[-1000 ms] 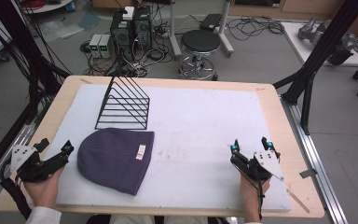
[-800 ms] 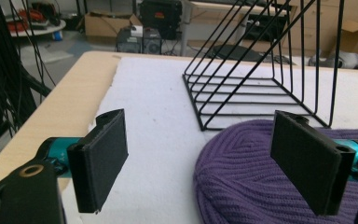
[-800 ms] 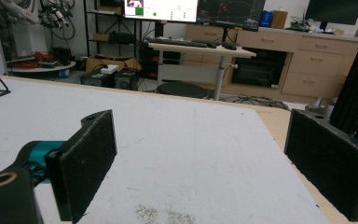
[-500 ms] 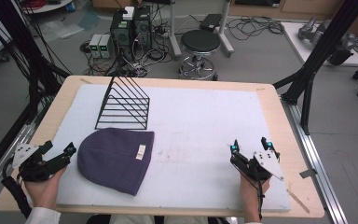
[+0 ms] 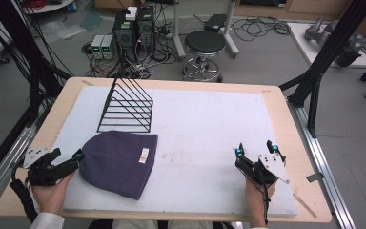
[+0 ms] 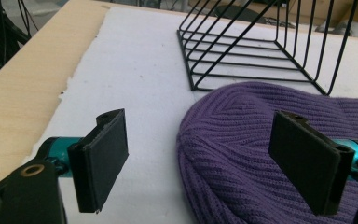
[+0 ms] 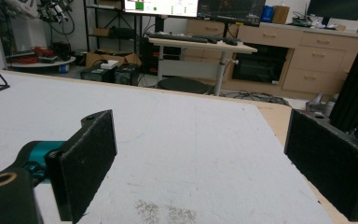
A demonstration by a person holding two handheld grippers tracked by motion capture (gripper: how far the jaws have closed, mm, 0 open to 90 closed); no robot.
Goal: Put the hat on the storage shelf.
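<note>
A purple knit hat (image 5: 119,162) lay flat on the white mat (image 5: 205,119) at the near left of the table (image 5: 286,109), its rounded crown pointing toward the person's left hand and its open brim, with a small pale label (image 5: 144,155), facing the middle of the mat. Just behind it stood a black wire rack (image 5: 126,105), close enough that the hat's far edge sat right at the rack's base, as the left gripper view (image 6: 261,60) showed. The left gripper (image 5: 69,162) sat low at the hat's crown with its jaws spread wide and nothing between them; in its own view one pad (image 6: 100,161) hung over bare mat and the other (image 6: 307,161) over the ribbed knit (image 6: 242,154), which suggested it was lined up to take the hat's edge. The right gripper (image 5: 255,152) rested well apart at the near right, jaws likewise wide and empty over bare mat (image 7: 191,140), probably waiting out of the way until the hat needed a second hold
</note>
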